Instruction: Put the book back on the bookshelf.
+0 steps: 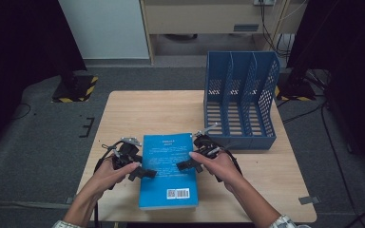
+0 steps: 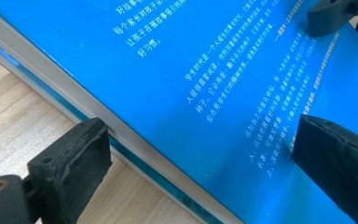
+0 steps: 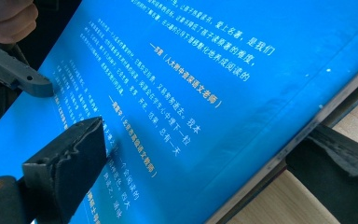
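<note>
Both grippers, left gripper (image 1: 145,172) and right gripper (image 1: 184,165), are black with grey top plates and black cables.

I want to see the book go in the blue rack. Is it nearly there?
Not yet. The blue book lies flat on the table. The left claw and right claw straddle its side edges, one jaw above and one below. Lifting and slotting it into the file rack remain.
</note>
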A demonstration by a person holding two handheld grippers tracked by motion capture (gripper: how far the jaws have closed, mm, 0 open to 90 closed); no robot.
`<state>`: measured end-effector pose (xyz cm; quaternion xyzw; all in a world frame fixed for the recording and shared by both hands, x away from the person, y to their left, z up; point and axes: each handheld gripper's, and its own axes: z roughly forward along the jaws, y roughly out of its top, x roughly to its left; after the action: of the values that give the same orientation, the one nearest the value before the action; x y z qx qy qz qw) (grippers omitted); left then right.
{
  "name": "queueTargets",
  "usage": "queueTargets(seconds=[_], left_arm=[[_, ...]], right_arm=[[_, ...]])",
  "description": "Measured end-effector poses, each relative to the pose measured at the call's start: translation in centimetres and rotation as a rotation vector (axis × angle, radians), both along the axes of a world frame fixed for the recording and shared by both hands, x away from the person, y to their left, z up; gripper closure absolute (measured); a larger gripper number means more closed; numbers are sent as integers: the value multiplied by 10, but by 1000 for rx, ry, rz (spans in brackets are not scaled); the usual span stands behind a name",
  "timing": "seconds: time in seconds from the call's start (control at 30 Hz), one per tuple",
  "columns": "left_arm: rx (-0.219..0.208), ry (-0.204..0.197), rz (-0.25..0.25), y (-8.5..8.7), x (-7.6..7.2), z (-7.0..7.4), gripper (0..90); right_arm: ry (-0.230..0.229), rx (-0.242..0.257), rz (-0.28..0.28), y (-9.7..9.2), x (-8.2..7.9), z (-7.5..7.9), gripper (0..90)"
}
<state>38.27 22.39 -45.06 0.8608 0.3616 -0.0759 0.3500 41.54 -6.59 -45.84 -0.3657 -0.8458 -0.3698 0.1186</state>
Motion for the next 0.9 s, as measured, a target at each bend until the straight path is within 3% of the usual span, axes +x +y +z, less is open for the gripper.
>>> queueTargets(seconds=[0.57,0.9], left_arm=[[15,6,21,-1,0,3,57],[-6,-8,74,10,1,14,305]], right_arm=[[7,3,-15,-2,0,-1,75],[-9,-17,-10,0,0,9,123]])
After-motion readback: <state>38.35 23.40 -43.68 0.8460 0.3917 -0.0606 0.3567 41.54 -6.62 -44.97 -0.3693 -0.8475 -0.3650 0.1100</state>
